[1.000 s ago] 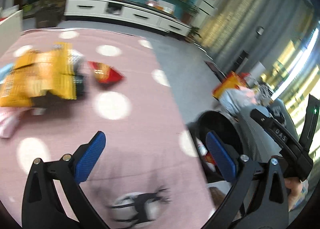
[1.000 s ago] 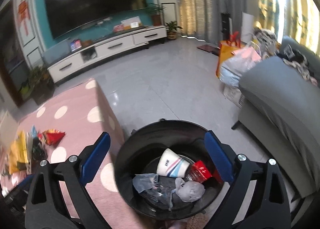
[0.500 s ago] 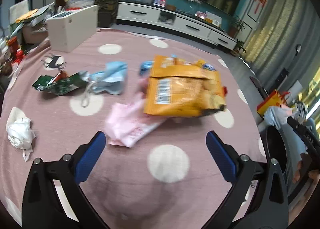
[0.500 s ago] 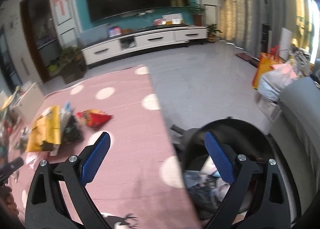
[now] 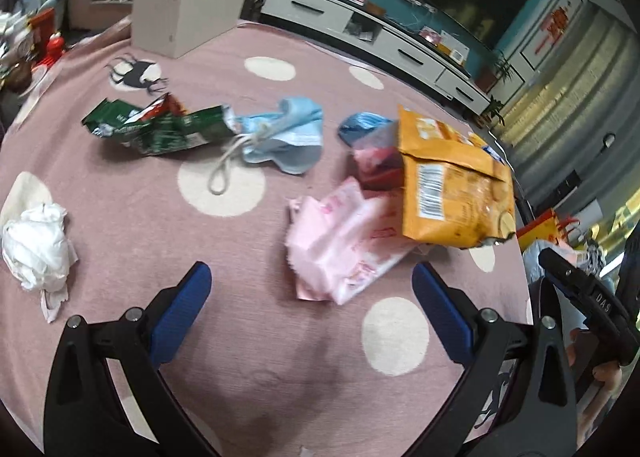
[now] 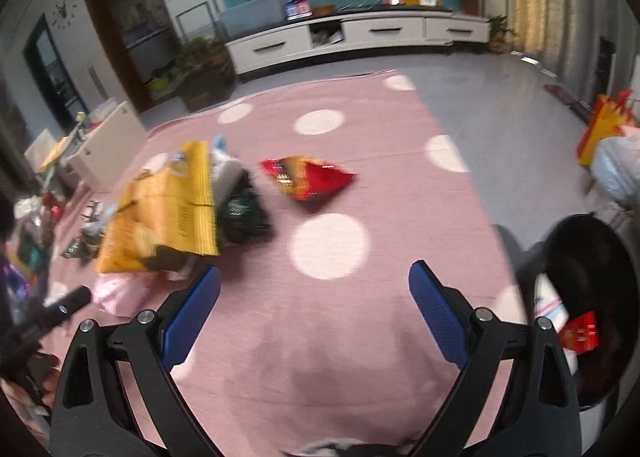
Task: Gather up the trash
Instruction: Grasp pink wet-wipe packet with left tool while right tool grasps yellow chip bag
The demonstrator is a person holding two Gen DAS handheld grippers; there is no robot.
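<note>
The crumpled pale-pink plastic wrapper (image 5: 344, 241) lies on the rug straight ahead of our left hand-held gripper (image 5: 312, 313) and just beyond its blue pads, its long axis slanting from near-left to far-right — so we judge it the next piece to take, and the left hand the nearer one. Its far end is tucked under the big orange-yellow snack bag (image 5: 452, 185). Both jaws of the left hand-held gripper stand wide apart and hold nothing.

Our right hand-held gripper (image 6: 314, 309) is likewise spread wide and empty; from it the pink wrapper sits off to the left, while a red foil chip packet (image 6: 308, 177) lies ahead, well apart from the pads. The black round bin (image 6: 592, 257) stands at the right edge of that view, with trash already inside.

Farther out lie a green foil packet (image 5: 152, 125), a light-blue cloth pouch (image 5: 288, 133) and a white tissue wad (image 5: 36, 245). All of it rests on a pink rug with cream dots (image 5: 224, 185) — soft, flat floor in a living room with a white media cabinet (image 6: 352, 33).
</note>
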